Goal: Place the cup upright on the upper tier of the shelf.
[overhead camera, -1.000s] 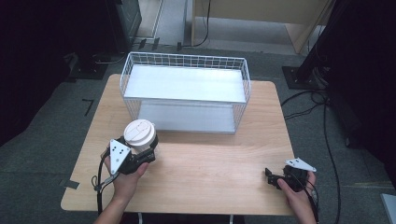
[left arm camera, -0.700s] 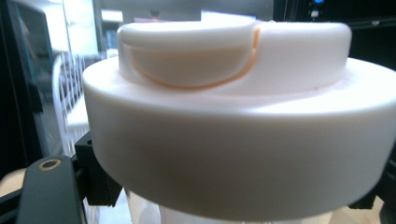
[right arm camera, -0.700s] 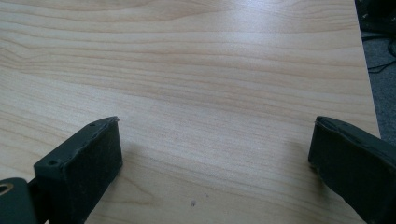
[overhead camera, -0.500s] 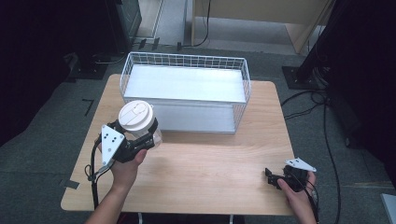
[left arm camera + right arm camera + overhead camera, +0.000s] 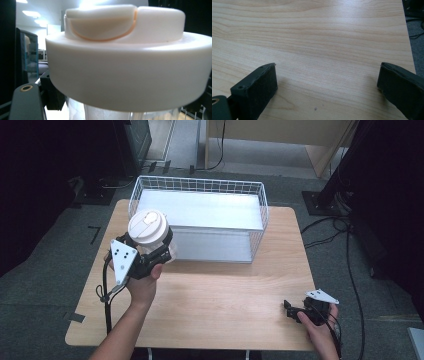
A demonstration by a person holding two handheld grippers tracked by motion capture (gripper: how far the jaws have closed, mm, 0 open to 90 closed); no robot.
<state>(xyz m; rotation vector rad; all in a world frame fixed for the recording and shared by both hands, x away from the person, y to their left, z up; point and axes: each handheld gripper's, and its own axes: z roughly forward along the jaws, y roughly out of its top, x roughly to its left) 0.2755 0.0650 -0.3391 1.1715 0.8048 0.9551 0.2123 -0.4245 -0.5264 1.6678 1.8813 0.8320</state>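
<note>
Carry step in hand: the lidded cup (image 5: 148, 231) is held clamped in the left gripper (image 5: 150, 251), clear of the table (image 5: 225, 290), beside the wire basket (image 5: 200, 220); clearance over its rim is needed next, while the right gripper (image 5: 295, 312) is rested wide open, empty.

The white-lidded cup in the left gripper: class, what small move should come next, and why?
Probably carry the cup forward over the wire basket's near rim. The left gripper holds it upright, clear of the table, just short of the basket's left end. The right gripper rests open on the table.
</note>
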